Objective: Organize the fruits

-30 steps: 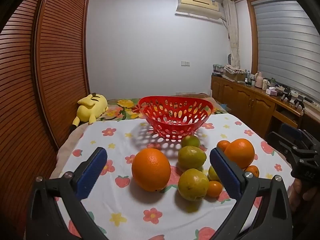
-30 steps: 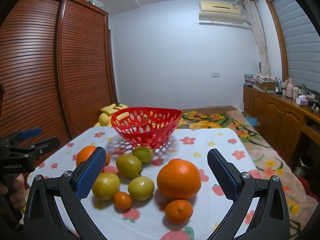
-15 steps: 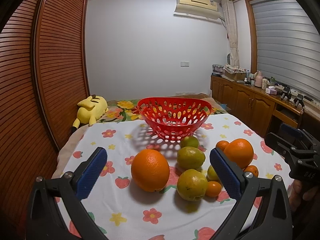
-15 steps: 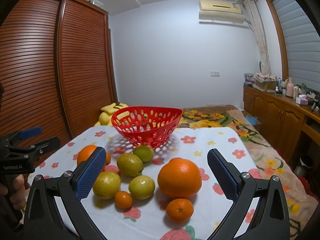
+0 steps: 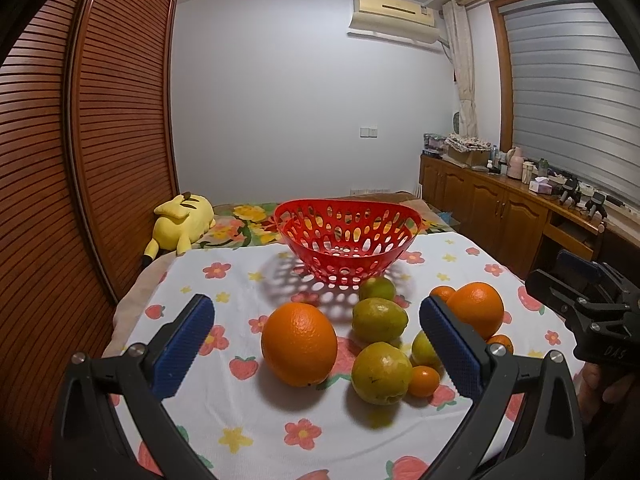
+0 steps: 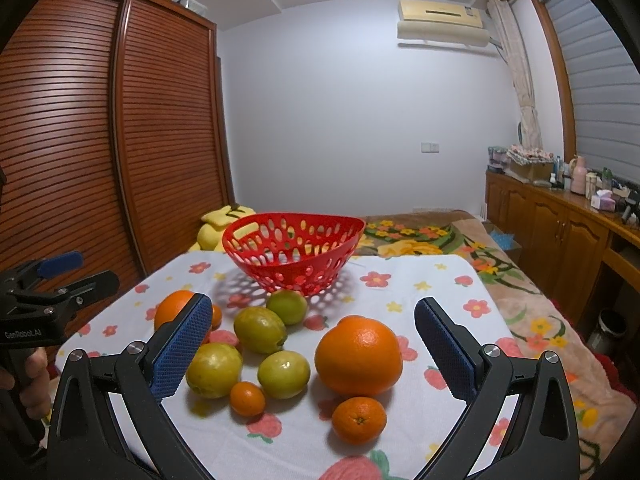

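Observation:
An empty red perforated basket [image 5: 347, 240] [image 6: 294, 252] stands at the back of the flowered tablecloth. In front of it lie two big oranges [image 5: 299, 343] [image 6: 358, 355], several green-yellow citrus fruits [image 5: 379, 319] [image 6: 259, 329] and small tangerines [image 5: 423, 381] [image 6: 359, 420]. My left gripper [image 5: 316, 344] is open and empty, hovering at the near left, with one big orange in line between its fingers. My right gripper [image 6: 313, 346] is open and empty at the near right, facing the other big orange. Each gripper shows at the edge of the other's view.
A yellow plush toy [image 5: 182, 222] lies behind the table on the left by the slatted wooden wardrobe [image 5: 80, 160]. A flowered blanket [image 6: 420, 236] lies behind the basket. Wooden cabinets [image 5: 500, 208] with clutter line the right wall.
Both views have shifted very slightly; the fruit sits a touch nearer. The basket and fruit have not moved, and both grippers stay open.

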The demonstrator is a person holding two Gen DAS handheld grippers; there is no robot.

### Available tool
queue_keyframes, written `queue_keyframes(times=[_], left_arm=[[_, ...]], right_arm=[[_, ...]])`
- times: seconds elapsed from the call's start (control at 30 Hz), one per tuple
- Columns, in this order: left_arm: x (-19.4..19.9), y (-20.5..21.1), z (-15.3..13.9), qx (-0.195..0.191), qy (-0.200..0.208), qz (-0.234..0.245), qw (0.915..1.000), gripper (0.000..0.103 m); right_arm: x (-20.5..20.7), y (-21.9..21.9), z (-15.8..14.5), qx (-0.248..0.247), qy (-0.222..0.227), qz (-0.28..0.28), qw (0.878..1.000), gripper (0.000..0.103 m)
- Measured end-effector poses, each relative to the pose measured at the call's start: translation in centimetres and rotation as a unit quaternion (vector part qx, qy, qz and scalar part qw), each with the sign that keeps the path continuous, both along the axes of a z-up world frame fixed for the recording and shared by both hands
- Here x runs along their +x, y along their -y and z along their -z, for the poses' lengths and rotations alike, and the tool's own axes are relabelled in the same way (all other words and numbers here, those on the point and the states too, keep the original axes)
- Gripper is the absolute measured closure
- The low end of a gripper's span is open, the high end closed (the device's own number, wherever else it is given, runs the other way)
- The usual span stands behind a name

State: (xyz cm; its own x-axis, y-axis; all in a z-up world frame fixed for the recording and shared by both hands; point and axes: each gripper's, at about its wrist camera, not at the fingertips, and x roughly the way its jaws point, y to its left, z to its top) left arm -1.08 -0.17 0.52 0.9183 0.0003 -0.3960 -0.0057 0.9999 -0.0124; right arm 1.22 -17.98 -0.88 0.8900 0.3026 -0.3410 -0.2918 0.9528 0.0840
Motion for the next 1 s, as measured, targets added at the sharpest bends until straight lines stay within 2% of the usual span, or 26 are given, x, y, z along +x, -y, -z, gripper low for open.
queue_keyframes(times=[1.0], left_arm=[[-0.16, 0.68, 0.22, -0.002, -0.007, 0.007, 1.0, 0.0]], right_arm=[[0.01, 0.01, 0.06, 0.0, -0.002, 0.001, 1.0, 0.0]])
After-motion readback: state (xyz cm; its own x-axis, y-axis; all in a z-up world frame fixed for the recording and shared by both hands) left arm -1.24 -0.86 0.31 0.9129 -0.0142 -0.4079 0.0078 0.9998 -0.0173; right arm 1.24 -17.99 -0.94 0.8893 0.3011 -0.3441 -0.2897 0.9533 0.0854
